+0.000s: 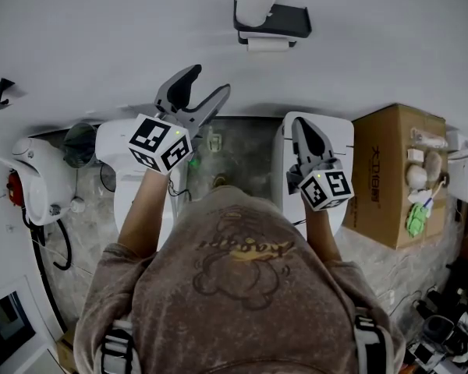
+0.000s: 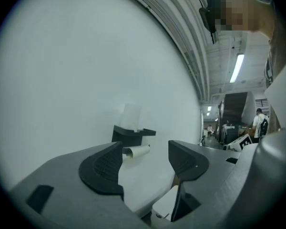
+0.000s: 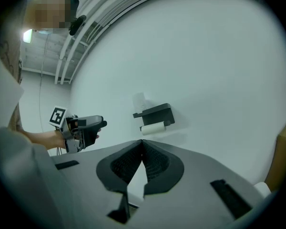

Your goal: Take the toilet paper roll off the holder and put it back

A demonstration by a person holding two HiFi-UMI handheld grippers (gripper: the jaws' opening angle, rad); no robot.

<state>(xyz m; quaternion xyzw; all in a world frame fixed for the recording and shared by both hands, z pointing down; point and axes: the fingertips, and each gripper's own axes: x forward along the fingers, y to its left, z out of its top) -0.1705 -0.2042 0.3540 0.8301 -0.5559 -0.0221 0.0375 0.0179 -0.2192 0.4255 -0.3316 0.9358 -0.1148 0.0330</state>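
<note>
Holds the left claw [image 1: 210,81] wide open and empty, aimed at the wall [image 1: 109,29], probably readied for the grab. Holds the right claw [image 1: 301,124] pinched shut on nothing (the spare hand, likely). Shows the toilet paper roll [image 1: 267,44] hanging under the black holder [image 1: 287,20], well apart from both claws.

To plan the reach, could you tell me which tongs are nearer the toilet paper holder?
Left, apparently. Left tongs: short of the holder, to its left. Right tongs: farther back, slightly right.
</note>
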